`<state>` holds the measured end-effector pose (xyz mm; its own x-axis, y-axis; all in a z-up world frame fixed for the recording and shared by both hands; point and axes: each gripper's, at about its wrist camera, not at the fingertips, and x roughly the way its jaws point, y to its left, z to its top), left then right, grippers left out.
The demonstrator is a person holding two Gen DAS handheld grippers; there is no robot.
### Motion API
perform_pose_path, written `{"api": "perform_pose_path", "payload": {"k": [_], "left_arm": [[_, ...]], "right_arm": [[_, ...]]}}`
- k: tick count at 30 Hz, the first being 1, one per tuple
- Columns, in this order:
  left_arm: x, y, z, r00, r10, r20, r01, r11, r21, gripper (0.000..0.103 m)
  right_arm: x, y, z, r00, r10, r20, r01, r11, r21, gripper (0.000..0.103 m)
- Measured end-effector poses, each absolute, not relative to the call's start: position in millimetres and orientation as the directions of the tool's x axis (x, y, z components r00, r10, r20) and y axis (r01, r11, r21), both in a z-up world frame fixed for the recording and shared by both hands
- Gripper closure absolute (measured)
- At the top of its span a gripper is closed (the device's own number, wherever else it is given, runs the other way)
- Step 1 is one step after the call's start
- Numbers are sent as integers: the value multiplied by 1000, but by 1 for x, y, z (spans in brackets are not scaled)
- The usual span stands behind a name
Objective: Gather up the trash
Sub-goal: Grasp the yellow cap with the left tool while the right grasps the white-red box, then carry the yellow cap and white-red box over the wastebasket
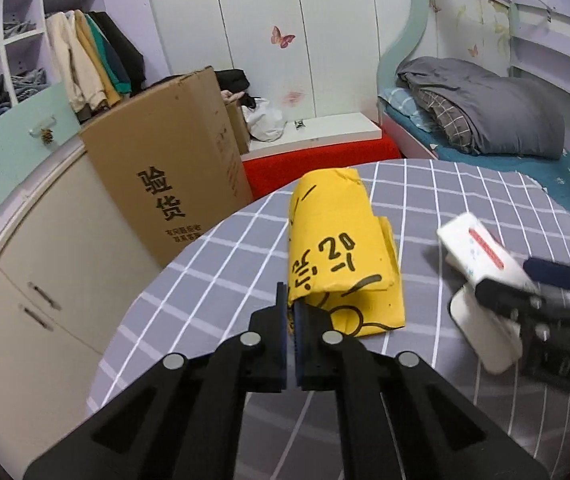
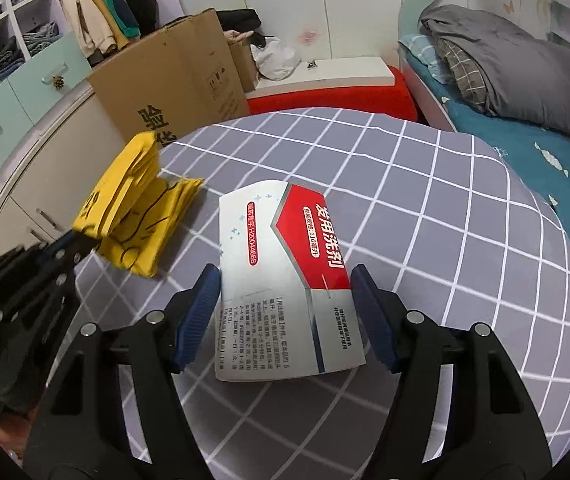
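A folded yellow paper bag with black marks lies on the grey checked tablecloth. My left gripper is shut on the bag's near edge; it also shows in the right wrist view, held from the left. My right gripper is shut on a white and red medicine box, its blue pads pressed on both sides. The box shows blurred in the left wrist view, held above the cloth at the right.
A tall cardboard box stands left of the table, against white cabinets. Behind are a red-covered bench with a white board, a wardrobe, and a bed with a grey quilt at right.
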<state>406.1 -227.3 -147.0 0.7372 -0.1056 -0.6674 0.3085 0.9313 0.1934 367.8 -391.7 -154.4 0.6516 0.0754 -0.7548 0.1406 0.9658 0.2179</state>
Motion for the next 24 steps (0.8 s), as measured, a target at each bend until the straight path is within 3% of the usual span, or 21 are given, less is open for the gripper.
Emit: {"api": "perform_pose_path", "payload": {"k": [14, 24], "left_arm": [[325, -121, -108, 773, -86, -628, 211, 969, 128, 100], [262, -21, -92, 808, -54, -587, 108, 992, 58, 100]], "right_arm": [[319, -322, -119, 677, 135, -724, 61, 969, 238, 37], [279, -224, -84, 696, 251, -672, -112, 963, 244, 37]]}}
